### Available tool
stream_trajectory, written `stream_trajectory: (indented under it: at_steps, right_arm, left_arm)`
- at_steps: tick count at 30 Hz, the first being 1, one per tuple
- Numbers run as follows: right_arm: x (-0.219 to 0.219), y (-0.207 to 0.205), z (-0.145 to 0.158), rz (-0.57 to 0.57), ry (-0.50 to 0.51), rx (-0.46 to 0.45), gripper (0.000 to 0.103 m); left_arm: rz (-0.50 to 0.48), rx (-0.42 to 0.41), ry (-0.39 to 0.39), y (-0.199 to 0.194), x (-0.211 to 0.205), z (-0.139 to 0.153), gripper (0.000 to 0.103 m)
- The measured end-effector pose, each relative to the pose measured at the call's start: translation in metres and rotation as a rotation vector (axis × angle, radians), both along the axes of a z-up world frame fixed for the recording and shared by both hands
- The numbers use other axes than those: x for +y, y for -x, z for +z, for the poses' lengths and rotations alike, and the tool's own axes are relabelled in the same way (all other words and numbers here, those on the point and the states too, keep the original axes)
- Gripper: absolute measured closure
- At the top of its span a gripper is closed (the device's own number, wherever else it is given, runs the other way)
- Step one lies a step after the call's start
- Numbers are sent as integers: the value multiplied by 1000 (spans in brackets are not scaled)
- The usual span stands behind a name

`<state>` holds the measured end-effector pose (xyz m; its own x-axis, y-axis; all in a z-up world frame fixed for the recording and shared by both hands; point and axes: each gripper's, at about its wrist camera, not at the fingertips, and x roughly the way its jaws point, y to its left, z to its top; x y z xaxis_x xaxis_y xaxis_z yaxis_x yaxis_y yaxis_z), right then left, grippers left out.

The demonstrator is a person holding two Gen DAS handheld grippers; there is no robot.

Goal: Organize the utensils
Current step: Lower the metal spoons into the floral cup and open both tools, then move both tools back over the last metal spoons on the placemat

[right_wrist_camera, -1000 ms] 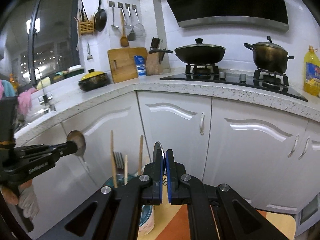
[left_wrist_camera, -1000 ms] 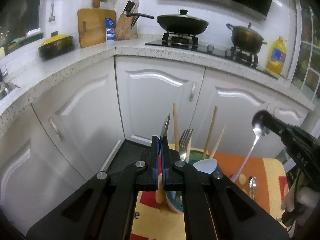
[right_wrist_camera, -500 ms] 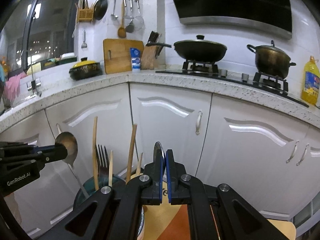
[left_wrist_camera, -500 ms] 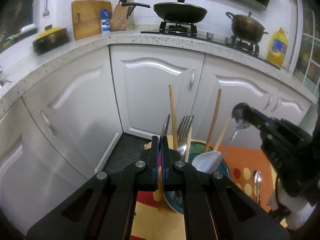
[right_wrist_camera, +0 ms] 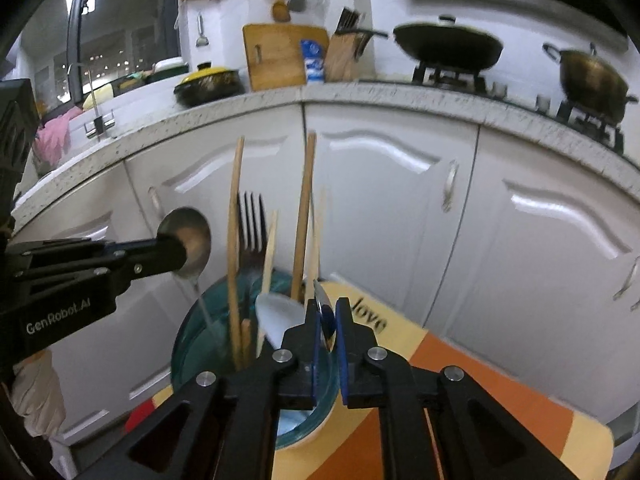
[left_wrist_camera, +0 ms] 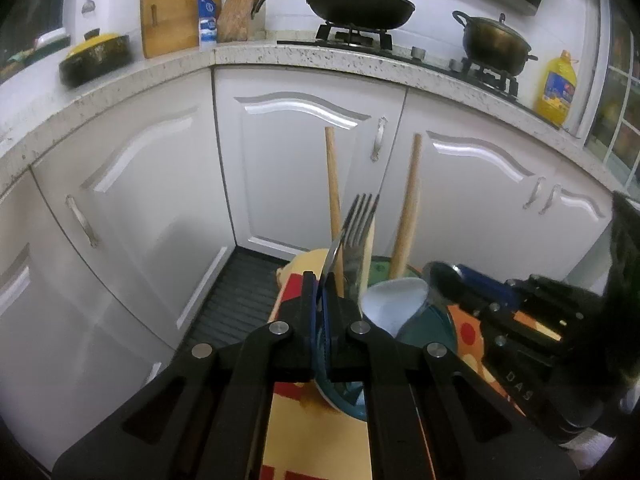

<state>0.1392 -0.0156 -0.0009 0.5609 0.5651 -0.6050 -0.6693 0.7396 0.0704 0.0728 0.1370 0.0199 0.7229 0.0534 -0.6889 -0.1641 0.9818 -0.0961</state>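
Now | left gripper (left_wrist_camera: pixel 319 280) pinched shut on left spoon (right_wrist_camera: pixel 192 232), handle dipping into teal holder (right_wrist_camera: pixel 180 344) | right gripper (right_wrist_camera: pixel 326 308) jaws just been opening, right spoon (left_wrist_camera: pixel 440 278) loose between them above holder | risk: freed spoon may strike white ceramic spoon (right_wrist_camera: pixel 280 316), bounce out.

Upright wooden sticks (right_wrist_camera: pixel 233 248), a fork (right_wrist_camera: pixel 251 232) and a white spoon (right_wrist_camera: pixel 280 316) are crowding the teal holder (right_wrist_camera: pixel 188 344), leaving little room inside. The left gripper (right_wrist_camera: pixel 176 256) is blocking approach from that side. Space is remaining open toward the cabinet doors (right_wrist_camera: pixel 400 216).
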Motion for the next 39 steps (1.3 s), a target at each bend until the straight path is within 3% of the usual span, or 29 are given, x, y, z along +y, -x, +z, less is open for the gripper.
stream_trajectory:
  at_steps: [3,5,11,15,20,39]
  right_arm:
    - [-9,-3,-3,5,-59,67,90]
    - [-15,-2,-2,-2,-86,83,79]
    - [-27,5,7,-9,-101,74,78]
    - [-34,8,10,-21,-114,83,78]
    - [-37,16,15,-21,-103,65,72]
    - [-56,49,30,-50,-86,42,66]
  left_arm:
    - [3,10,20,2,0,-1,102]
    - [5,18,37,4,0,-1,102]
    - [23,31,72,10,3,1,95]
    - [31,19,89,16,3,5,66]
    - [37,10,99,23,2,9,65]
    - [9,-34,34,45,-27,26,65]
